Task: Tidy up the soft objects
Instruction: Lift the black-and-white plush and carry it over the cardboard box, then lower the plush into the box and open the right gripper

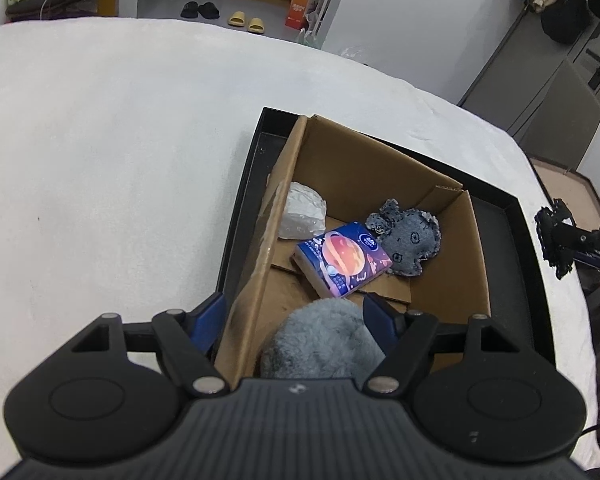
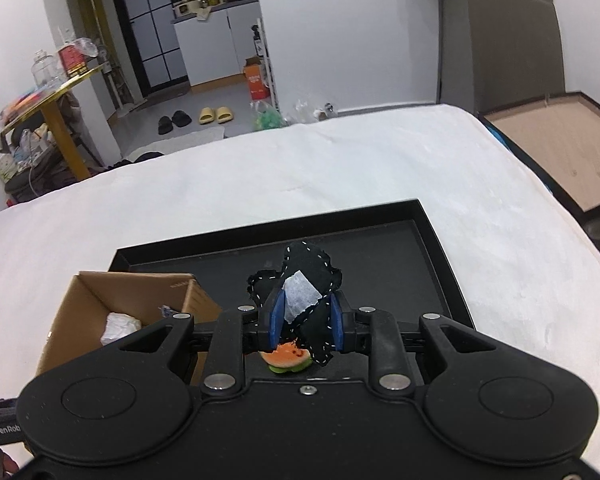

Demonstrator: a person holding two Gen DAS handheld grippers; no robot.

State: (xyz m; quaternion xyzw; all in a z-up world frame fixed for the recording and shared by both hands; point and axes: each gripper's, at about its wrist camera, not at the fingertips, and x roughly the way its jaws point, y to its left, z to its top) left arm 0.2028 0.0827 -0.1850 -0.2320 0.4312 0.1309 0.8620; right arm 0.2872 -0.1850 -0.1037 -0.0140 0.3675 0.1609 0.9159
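In the left wrist view: cardboard box (image 1: 380,200) inside a black tray (image 1: 516,248) on white cloth, holding a white wad (image 1: 304,216), tissue pack (image 1: 342,258), denim toy (image 1: 410,238) and grey fluffy ball (image 1: 324,340). Left gripper (image 1: 296,316) open, astride the box's left wall. Only in the right view: right gripper (image 2: 306,322) clamped on a black stitched toy (image 2: 304,276), above a watermelon plush (image 2: 286,360).

We see each gripper, left (image 1: 296,312) and right (image 2: 306,320), in ribbed black plastic, with silver pivot screws and blue pads (image 2: 277,316).
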